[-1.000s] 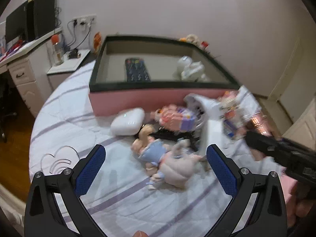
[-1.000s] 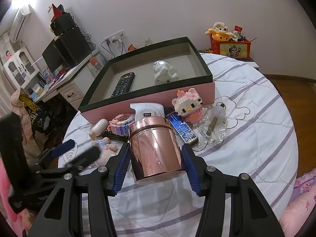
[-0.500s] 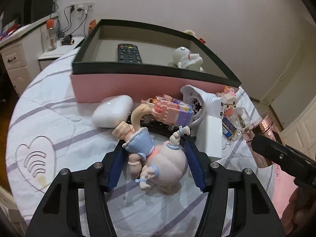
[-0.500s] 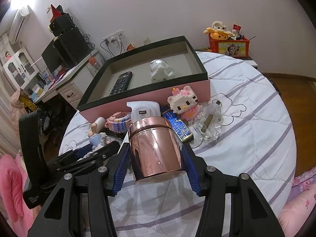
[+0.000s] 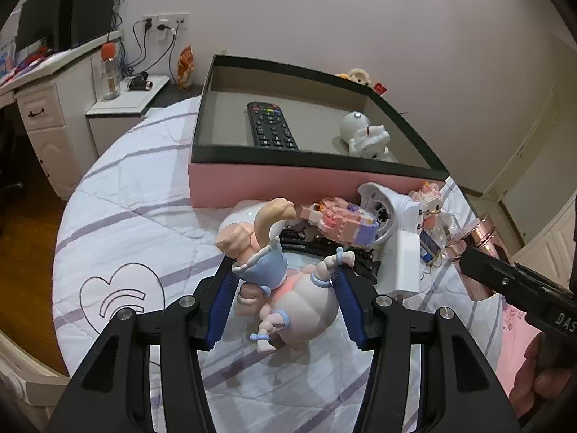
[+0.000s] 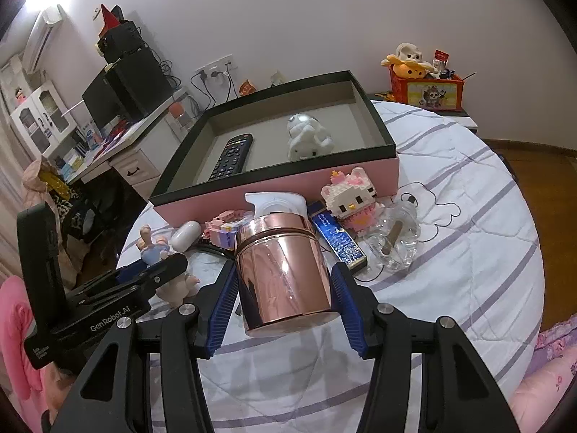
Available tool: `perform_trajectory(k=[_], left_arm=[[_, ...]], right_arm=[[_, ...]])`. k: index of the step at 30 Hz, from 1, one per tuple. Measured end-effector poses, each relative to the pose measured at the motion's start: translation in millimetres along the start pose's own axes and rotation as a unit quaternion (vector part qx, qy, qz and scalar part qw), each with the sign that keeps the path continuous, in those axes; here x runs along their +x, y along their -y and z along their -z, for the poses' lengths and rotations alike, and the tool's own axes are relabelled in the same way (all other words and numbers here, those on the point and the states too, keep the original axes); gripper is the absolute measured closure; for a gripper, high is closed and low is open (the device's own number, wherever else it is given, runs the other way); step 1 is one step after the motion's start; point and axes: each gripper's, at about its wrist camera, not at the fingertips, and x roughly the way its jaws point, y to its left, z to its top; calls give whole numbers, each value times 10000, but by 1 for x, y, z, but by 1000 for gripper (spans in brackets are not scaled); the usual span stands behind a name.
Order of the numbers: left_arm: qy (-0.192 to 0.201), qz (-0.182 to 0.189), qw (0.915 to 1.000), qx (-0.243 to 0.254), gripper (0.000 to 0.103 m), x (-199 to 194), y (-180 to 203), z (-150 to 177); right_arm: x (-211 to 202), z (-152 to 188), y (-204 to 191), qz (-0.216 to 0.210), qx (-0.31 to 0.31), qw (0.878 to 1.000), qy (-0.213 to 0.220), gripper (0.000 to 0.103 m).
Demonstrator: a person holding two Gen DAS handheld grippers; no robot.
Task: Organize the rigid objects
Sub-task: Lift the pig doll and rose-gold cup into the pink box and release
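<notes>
A home bedroom; quilted bed (image 6: 468,216), desk (image 5: 43,108), wall air conditioner (image 6: 41,36).

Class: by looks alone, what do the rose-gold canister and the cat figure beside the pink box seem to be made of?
Canister: probably polished metal or metallic plating; its mirror-like surface reflects the room.
Cat figure: likely plastic; it is built from small, glossy, stepped bricks.

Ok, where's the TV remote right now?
The remote lies flat inside the pink box, towards its left half in both wrist views, with the white figurine apart to its right.
</notes>
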Motion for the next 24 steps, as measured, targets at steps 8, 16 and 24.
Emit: perform_trajectory(k=[8,16,24], left_arm=[[392,46,9987,314,50,-27,15,-39],[618,-32,9969,486,50,-18,20,-117],[201,-256,9980,540,50,58,13,-189]], right_arm=[[-6,-27,-6,-12,-187,9996,196,49],[1,-113,-17,-88,-590,9970,494,49],[79,-187,-13,6,-724,9974,-23,49]])
